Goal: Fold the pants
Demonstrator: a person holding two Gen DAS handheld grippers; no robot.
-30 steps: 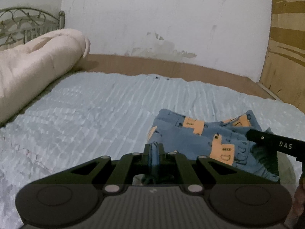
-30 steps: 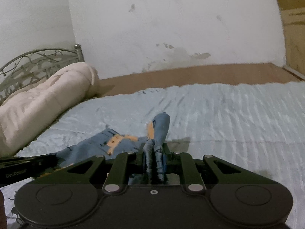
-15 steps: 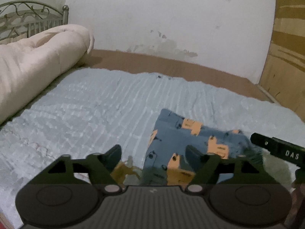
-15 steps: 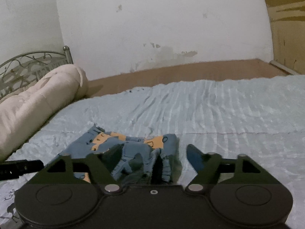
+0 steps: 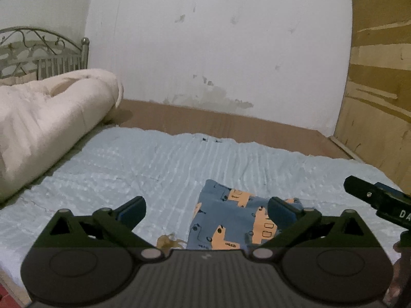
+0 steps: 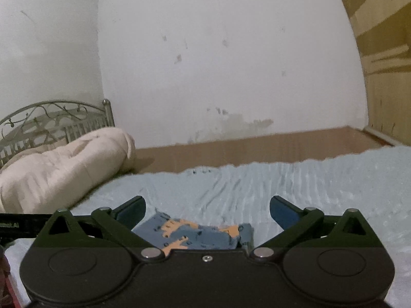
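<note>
Most of my view is the pale blue bedspread (image 5: 154, 169), a broad flat surface that suits folding, with the rolled cream duvet (image 5: 46, 123) pushed aside against the headboard, probably to keep it out of the way. Near the front edge lie the pants (image 5: 231, 220), a compact folded packet. My left gripper (image 5: 205, 211) and right gripper (image 6: 206, 211) both hang above them, fingers spread wide, gripping nothing; I judge the fold done.

Your right gripper (image 6: 206, 214) — jaws spread wide, holding nothing.
The folded pants (image 6: 197, 234) lie on the pale blue sheet (image 6: 295, 187) between your fingers (image 6: 282, 211) — rolled blanket (image 6: 64, 164) far left.
</note>
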